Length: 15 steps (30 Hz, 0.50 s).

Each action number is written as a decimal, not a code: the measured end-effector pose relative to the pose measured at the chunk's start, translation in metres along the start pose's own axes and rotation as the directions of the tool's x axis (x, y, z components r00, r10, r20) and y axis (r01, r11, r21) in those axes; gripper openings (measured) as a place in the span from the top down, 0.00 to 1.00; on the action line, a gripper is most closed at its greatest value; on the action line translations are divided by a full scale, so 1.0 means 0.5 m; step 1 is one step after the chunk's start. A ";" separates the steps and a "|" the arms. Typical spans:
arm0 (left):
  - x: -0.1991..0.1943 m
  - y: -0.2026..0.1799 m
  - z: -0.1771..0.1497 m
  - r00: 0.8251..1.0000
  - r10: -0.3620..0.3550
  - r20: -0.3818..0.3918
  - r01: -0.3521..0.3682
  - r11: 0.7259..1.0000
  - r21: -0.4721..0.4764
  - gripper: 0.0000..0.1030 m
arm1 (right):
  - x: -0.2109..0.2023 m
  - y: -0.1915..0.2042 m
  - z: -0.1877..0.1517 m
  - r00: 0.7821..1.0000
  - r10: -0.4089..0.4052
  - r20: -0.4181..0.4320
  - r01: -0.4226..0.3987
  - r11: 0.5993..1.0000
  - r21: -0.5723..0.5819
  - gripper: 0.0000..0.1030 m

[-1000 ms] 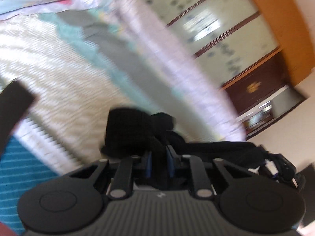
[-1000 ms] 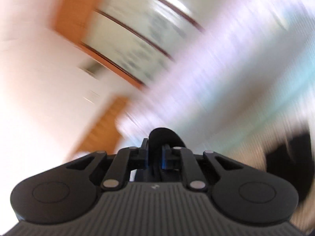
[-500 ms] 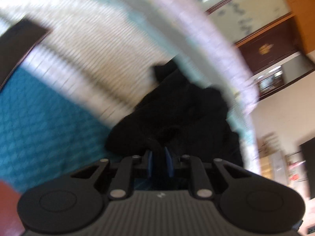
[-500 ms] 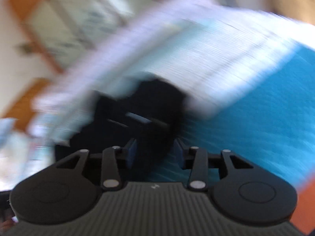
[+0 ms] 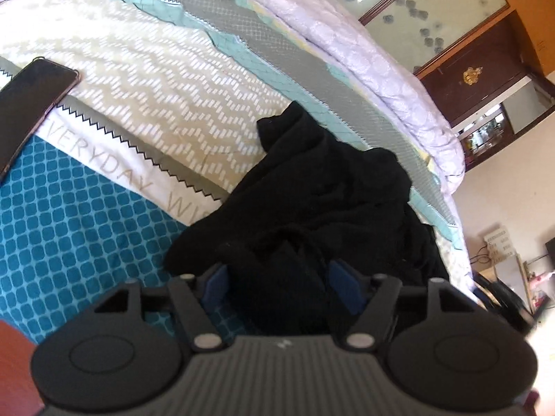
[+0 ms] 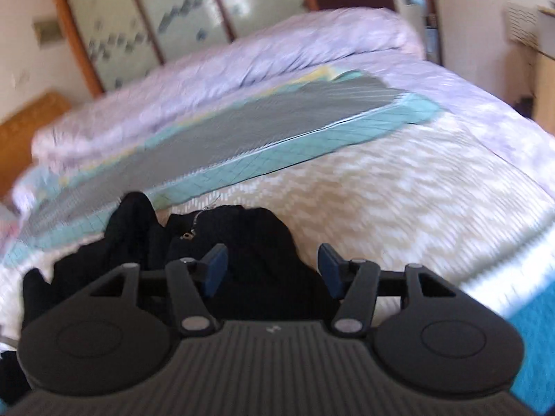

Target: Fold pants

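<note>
Black pants [image 5: 322, 194] lie in a crumpled heap on the patterned bedspread [image 5: 145, 79]. My left gripper [image 5: 279, 287] hangs just over the near end of the heap; its jaws are opening, and black cloth bulges between the blue pads [image 5: 216, 286] without being pinched. In the right wrist view the same pants [image 6: 242, 242] show a small metal zip pull near the top. My right gripper [image 6: 272, 274] is over them with its jaws opening too, cloth lying loose between the pads [image 6: 327, 270].
A dark phone [image 5: 31, 100] lies on the bedspread at the far left. A rolled lilac quilt [image 5: 364, 48] runs along the far side of the bed. Behind it stand a wooden wardrobe with mirrored doors [image 6: 180, 24] and a wooden headboard [image 6: 24, 128].
Both grippers came down to the bed with the pants and went from shut on the black cloth to open; the pants now rest in a heap. The right view swung from wall to bed.
</note>
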State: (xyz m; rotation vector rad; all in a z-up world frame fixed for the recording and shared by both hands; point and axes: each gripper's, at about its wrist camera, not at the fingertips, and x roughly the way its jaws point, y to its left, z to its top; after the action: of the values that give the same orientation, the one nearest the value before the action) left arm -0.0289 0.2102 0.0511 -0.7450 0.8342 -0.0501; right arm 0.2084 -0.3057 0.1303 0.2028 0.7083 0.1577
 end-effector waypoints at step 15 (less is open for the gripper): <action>0.070 -0.001 -0.006 0.992 0.108 -0.067 -0.105 0.993 0.056 0.14 | -0.167 -0.090 0.053 0.977 -0.026 0.211 -0.040 0.952 0.302 0.92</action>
State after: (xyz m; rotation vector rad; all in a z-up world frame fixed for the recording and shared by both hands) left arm -0.0068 0.1969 0.0269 -0.6510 0.9349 -0.0026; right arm 0.1667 -0.3707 0.1919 0.5115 0.5151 0.0309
